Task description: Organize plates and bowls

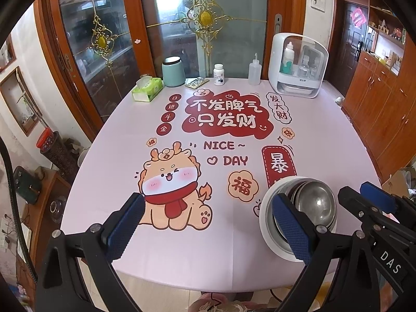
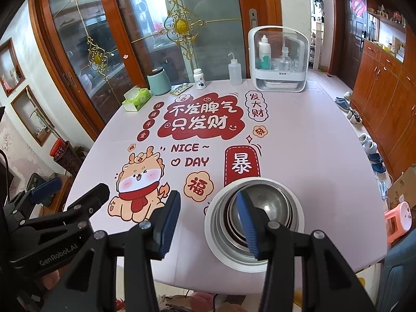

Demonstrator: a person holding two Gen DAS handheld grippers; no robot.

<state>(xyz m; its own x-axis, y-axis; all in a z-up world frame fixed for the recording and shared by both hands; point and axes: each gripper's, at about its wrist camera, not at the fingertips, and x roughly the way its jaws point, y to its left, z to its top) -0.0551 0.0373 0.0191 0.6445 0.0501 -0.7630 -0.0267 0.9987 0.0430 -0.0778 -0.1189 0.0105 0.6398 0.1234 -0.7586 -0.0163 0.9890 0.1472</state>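
A nested stack of round bowls (image 2: 253,214), white outermost with shiny stainless-steel bowls inside, stands near the front edge of the pale pink printed table (image 2: 299,135), over the lower end of a red label graphic. The left gripper (image 1: 208,223) hovers above the cartoon dragon print, jaws wide apart and empty. The right gripper (image 2: 208,221) hovers at the stack's left side, jaws apart, gripping nothing. A white lidded storage box (image 2: 279,59) stands at the far edge.

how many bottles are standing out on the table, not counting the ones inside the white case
2: a white pill bottle beside the blister packs, and a clear squeeze bottle just left of the white case.
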